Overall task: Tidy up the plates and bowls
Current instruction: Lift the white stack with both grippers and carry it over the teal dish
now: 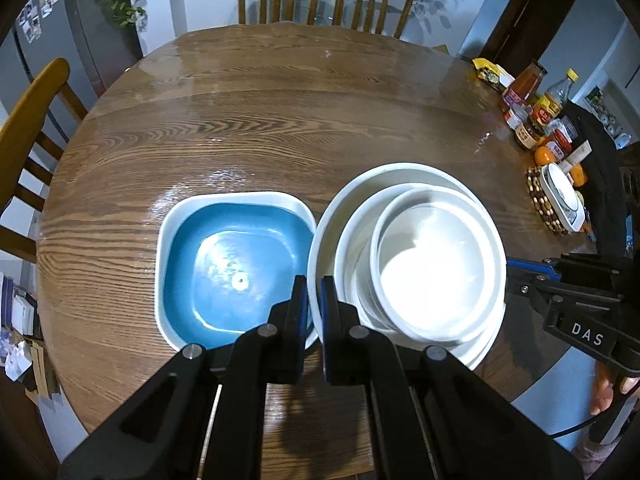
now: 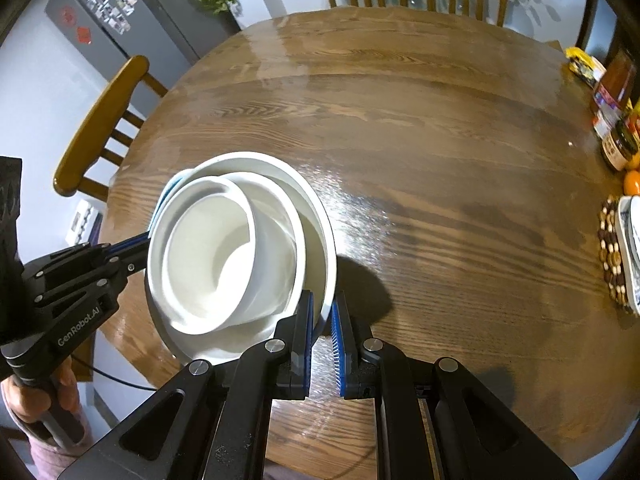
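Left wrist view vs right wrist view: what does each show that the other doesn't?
Left wrist only: the whole blue dish sitting on the table beside the stack; in the right wrist view just a blue sliver shows behind the stack.

Right wrist only: the fridge with photos in fuller view, and the right hand-held gripper clamped on the big bowl's rim from its own side.

Both: the stack of white bowls, gripped on opposite rims by the left hand-held gripper and the right one, the round wooden table, chairs, jars at the right edge.
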The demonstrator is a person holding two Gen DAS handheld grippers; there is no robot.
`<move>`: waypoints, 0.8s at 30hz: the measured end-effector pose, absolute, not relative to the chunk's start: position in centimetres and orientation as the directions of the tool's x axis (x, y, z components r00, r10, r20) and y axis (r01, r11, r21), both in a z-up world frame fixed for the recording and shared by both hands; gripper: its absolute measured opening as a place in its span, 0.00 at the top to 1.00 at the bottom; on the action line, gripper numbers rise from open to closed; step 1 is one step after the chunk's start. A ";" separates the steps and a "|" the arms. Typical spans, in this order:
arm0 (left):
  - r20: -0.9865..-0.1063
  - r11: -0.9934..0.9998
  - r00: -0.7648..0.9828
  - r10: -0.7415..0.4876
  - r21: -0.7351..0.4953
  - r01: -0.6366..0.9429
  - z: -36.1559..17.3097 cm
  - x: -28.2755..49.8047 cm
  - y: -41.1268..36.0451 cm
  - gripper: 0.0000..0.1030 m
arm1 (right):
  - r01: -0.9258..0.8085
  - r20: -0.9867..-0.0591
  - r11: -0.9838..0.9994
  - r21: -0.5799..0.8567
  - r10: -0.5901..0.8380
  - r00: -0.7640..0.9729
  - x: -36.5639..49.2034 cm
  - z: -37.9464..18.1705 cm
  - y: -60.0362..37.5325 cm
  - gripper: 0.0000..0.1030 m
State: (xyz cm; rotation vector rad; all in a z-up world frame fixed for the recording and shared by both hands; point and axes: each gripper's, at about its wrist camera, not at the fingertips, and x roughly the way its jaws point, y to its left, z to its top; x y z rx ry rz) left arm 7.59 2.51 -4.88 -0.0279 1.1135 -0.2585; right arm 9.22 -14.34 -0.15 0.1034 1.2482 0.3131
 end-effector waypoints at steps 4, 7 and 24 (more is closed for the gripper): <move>-0.881 0.974 0.426 -0.208 -0.147 0.173 -4.5 7.4 3.7 0.99 | -0.198 -0.914 0.950 0.240 0.290 0.283 9.5 0.3 -13.0 0.88; -0.879 0.976 0.432 -0.202 -0.147 0.159 -4.4 7.4 4.3 0.99 | -0.214 -0.913 0.947 0.238 0.294 0.282 9.6 0.6 -12.2 0.88; -0.873 0.986 0.458 -0.168 -0.144 0.089 -3.8 7.1 8.0 0.99 | -0.280 -0.908 0.930 0.236 0.314 0.277 10.4 1.2 -8.4 0.88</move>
